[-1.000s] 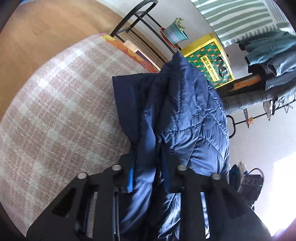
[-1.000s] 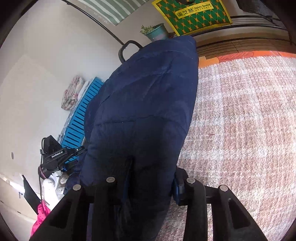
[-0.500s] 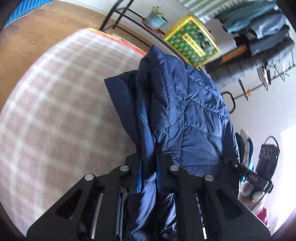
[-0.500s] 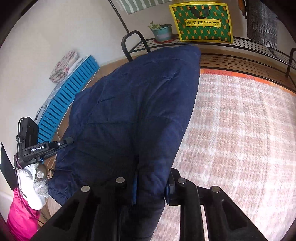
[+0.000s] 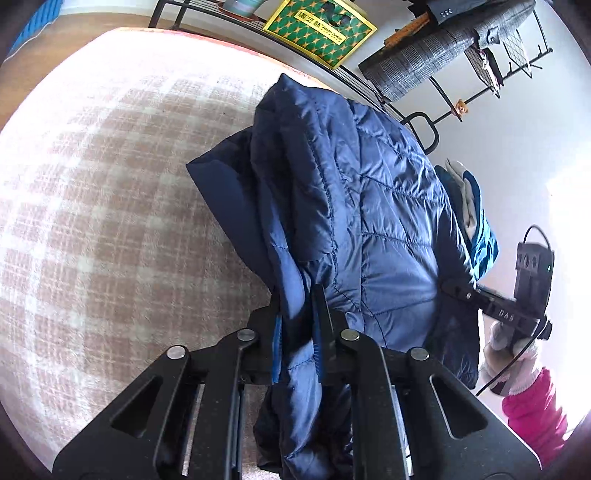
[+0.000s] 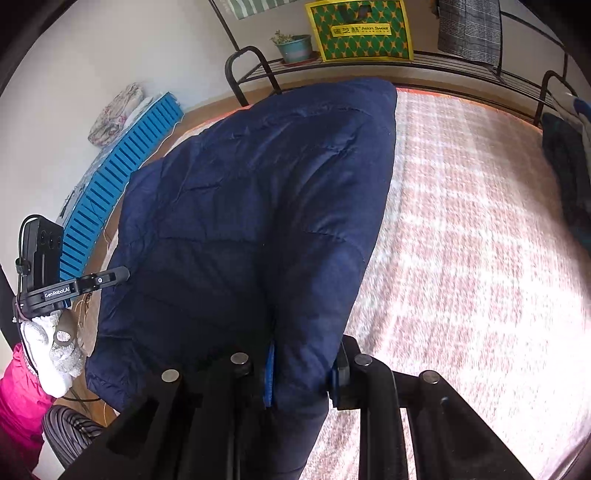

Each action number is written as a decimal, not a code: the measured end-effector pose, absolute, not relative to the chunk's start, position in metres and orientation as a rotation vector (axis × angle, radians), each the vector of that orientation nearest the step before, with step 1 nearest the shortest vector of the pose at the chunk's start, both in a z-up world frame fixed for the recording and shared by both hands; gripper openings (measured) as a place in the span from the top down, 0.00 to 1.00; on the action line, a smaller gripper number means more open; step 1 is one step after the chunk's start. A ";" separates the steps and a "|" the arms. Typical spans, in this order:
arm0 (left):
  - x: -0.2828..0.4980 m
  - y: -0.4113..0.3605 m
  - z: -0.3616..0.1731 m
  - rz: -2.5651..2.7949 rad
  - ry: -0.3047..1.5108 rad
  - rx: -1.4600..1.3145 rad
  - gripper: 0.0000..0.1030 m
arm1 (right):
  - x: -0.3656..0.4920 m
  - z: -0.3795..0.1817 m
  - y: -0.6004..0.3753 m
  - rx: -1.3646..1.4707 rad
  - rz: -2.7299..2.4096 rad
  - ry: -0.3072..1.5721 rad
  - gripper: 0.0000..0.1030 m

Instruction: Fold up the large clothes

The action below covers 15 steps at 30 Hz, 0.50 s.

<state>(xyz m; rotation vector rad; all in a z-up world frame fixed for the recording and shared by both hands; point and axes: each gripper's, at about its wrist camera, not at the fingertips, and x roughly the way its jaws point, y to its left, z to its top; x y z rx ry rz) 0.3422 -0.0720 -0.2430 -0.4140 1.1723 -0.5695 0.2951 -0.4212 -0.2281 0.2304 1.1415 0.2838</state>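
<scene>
A navy quilted puffer jacket hangs lifted above a pink plaid blanket. My left gripper is shut on a fold of the jacket's edge. My right gripper is shut on another part of the jacket, which fills the middle of the right wrist view and drapes down over the fingers. Each gripper shows in the other's view: the right one at the jacket's right side, the left one at the jacket's left side.
A black metal rack at the blanket's far side holds a green and yellow bag and a potted plant. A blue slatted panel leans by the wall. More clothes lie at the blanket's right edge.
Both grippers have swung with the jacket, still shut on it. The views have turned so the rack and bag now sit upright at the top, and more blanket shows.
</scene>
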 end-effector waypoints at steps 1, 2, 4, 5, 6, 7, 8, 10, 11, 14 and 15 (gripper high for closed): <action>0.344 -0.069 -0.245 -0.563 1.172 -0.441 0.83 | 0.292 -0.232 -0.422 0.226 0.282 1.146 0.79; 0.346 -0.067 -0.248 -0.556 1.179 -0.454 0.70 | 0.291 -0.233 -0.420 0.214 0.286 1.146 0.77; 0.349 -0.058 -0.253 -0.550 1.188 -0.513 0.44 | 0.288 -0.236 -0.420 0.199 0.276 1.141 0.67; 0.352 -0.050 -0.256 -0.555 1.172 -0.565 0.35 | 0.289 -0.236 -0.421 0.206 0.276 1.146 0.64; 0.354 -0.045 -0.259 -0.561 1.159 -0.608 0.33 | 0.287 -0.237 -0.423 0.213 0.273 1.149 0.59; 0.358 -0.037 -0.263 -0.579 1.150 -0.681 0.32 | 0.287 -0.238 -0.426 0.221 0.268 1.148 0.55; 0.364 -0.029 -0.271 -0.618 1.160 -0.768 0.29 | 0.284 -0.237 -0.429 0.230 0.270 1.142 0.53; 0.373 -0.016 -0.283 -0.637 1.176 -0.869 0.28 | 0.281 -0.238 -0.437 0.265 0.275 1.125 0.34; 0.376 -0.014 -0.286 -0.636 1.178 -0.882 0.28 | 0.279 -0.240 -0.441 0.288 0.281 1.119 0.29; 0.384 -0.017 -0.292 -0.660 1.191 -0.874 0.28 | 0.280 -0.250 -0.453 0.362 0.289 1.117 0.24; 0.386 -0.022 -0.292 -0.684 1.200 -0.870 0.28 | 0.281 -0.255 -0.458 0.388 0.287 1.120 0.24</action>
